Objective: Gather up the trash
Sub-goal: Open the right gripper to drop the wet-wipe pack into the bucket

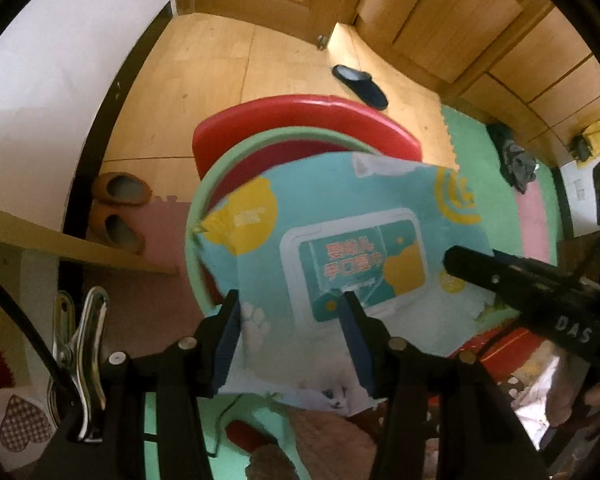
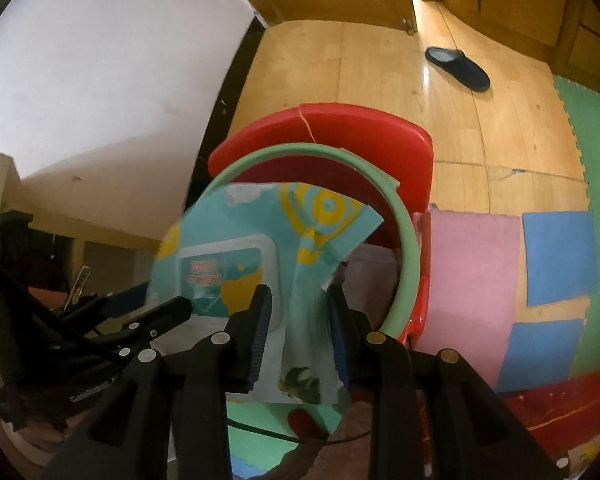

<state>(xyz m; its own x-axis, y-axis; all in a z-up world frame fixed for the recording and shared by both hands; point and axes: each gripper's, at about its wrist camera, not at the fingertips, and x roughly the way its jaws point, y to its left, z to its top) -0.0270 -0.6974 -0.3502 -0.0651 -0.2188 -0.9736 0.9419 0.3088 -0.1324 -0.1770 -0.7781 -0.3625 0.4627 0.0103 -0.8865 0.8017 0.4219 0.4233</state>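
Above green-rimmed red basin (image 1: 204, 184): teal wet-wipes wrapper (image 1: 340, 220) between parted left gripper (image 1: 290, 308) fingers; right gripper (image 2: 300, 304) pinching its crumpled end.

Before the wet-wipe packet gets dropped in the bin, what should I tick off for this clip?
1. Packet over the green-rimmed bin: ok, partly over the opening.
2. Right gripper pinching the packet's corner: ok.
3. Left gripper grip: cannot tell; fingers straddle the packet, contact unclear.
4. Bin opening free: cannot tell, the packet hides it.
5. Packet fits inside the rim: cannot tell; it spans most of the opening.
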